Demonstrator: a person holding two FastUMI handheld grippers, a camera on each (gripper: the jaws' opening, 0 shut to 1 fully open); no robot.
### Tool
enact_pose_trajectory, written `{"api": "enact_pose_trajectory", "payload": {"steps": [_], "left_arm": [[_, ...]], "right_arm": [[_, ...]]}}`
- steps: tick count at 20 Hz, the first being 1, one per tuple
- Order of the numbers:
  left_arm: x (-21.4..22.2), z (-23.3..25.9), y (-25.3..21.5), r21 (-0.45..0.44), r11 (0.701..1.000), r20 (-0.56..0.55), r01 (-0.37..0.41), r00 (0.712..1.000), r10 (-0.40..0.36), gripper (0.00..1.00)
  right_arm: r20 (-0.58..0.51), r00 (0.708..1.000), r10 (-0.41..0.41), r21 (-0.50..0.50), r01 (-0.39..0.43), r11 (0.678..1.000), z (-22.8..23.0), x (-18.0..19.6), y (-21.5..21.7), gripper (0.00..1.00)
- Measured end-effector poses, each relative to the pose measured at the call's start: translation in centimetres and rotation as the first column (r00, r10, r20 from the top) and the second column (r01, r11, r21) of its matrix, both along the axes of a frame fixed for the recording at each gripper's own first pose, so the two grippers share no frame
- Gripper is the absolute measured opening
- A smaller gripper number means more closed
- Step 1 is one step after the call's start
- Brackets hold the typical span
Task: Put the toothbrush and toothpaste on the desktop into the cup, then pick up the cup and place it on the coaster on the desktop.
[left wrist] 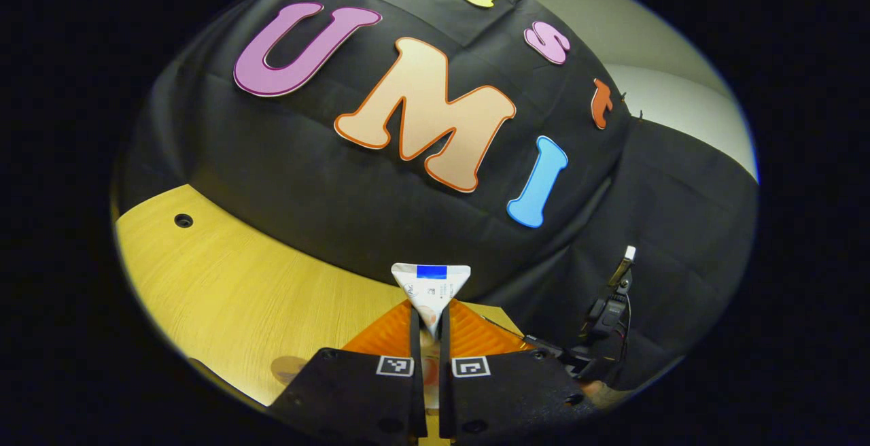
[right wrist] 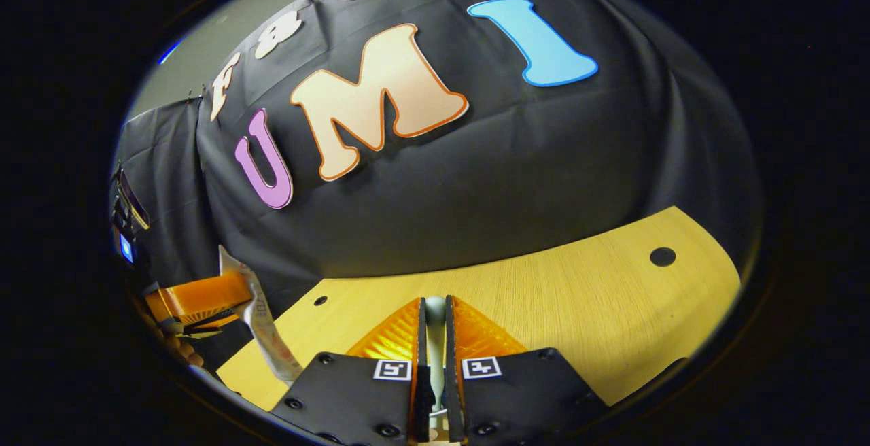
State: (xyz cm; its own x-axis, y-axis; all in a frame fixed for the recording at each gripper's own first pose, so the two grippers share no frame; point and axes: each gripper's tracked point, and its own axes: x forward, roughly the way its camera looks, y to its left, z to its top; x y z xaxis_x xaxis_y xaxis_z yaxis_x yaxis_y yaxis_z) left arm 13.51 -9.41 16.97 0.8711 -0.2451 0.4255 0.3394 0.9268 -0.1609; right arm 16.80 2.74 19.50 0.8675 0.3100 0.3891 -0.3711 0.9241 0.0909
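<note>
In the left gripper view we found the left gripper (left wrist: 429,327) raised above the table (left wrist: 224,283), its 2 fingers closed on the toothpaste (left wrist: 430,286), the tube's flat crimped end sticking out past the tips toward the booth wall. In the right gripper view the right gripper (right wrist: 435,323) had both fingers pressed together on the toothbrush (right wrist: 435,351), a thin pale handle running up between them over the table (right wrist: 578,296). At that view's left edge we saw the left gripper (right wrist: 204,303) with the toothpaste (right wrist: 262,323) hanging downward from it, near the table's edge.
</note>
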Motion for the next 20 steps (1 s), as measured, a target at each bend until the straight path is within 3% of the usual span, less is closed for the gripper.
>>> {"api": "enact_pose_trajectory", "payload": {"steps": [2,3,6,7,17,20], "left_arm": [[0.6,0.2,-0.3,-0.011,1.000,0.004,0.014,1.000,-0.014,0.06],[0.9,0.3,-0.5,-0.014,1.000,0.003,0.022,1.000,-0.022,0.06],[2.1,-0.1,-1.1,-0.029,0.998,-0.006,0.053,0.999,-0.053,0.06],[2.5,-0.3,-1.3,-0.034,0.997,-0.013,0.068,0.998,-0.068,0.06],[8.6,-4.1,-4.1,0.034,0.994,-0.096,0.108,0.990,-0.104,0.06],[9.7,-5.1,-4.6,0.076,0.993,-0.110,0.088,0.991,-0.080,0.06]], "right_arm": [[-0.017,1.000,0.007,0.036,-0.006,0.999,-0.7,-0.3,-0.7,0.10],[-0.017,1.000,0.016,0.059,-0.015,0.998,-0.7,-0.6,-0.8,0.19],[-0.016,1.000,-0.027,0.132,0.029,0.991,-1.3,-2.0,-3.3,0.97],[-0.013,0.999,-0.043,0.154,0.045,0.987,-1.4,-2.3,-4.2,0.92],[0.008,0.962,-0.271,0.258,0.260,0.931,-3.1,-8.6,-15.1,0.93],[-0.004,0.951,-0.309,0.270,0.298,0.915,-4.0,-9.5,-16.9,0.93]]}}
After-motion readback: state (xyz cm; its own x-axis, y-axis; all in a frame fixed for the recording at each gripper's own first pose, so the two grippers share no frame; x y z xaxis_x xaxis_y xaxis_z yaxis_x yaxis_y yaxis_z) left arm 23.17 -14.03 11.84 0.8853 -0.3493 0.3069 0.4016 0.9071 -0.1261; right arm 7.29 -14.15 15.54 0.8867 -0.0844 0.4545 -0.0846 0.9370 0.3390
